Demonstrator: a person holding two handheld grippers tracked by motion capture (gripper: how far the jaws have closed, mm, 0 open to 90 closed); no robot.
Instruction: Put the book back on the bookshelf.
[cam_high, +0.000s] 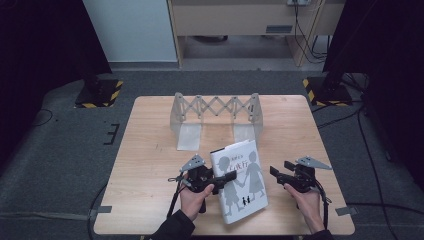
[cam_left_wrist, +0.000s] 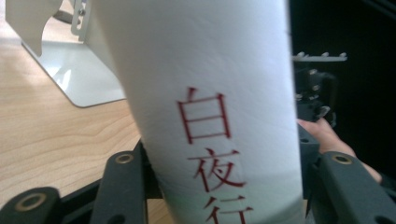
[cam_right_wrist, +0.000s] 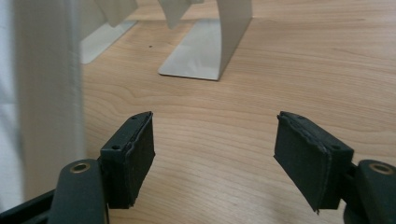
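We see one white book (cam_high: 240, 180) on the counter (cam_high: 150, 165), and our left tool (cam_high: 220, 181) has it clamped by the spine edge. In the left gripper view the spine (cam_left_wrist: 210, 112) with its red characters stands right between the two black jaws, pressed on both sides, so that tool is closed on the book and nothing else. From the high view the book tilts, its near corner over the front of the counter and its far edge pointing away from the left tool toward the rack.

Our right tool (cam_high: 281, 172) sits just beside the book's outer edge, apart from it. In the right gripper view its jaws stand wide apart with bare wood between them; the white side of the book (cam_right_wrist: 42, 102) rises just to the left of the left jaw, and we cannot tell whether it touches.

Ahead of both tools stands one expanding book rack (cam_high: 216, 117), pale metal with a scissor lattice along the back. We count two flat plates at its foot, one ahead of each tool. The rack holds no book; its slots between the end plates show only the counter.

We count two tools, one book, one rack.
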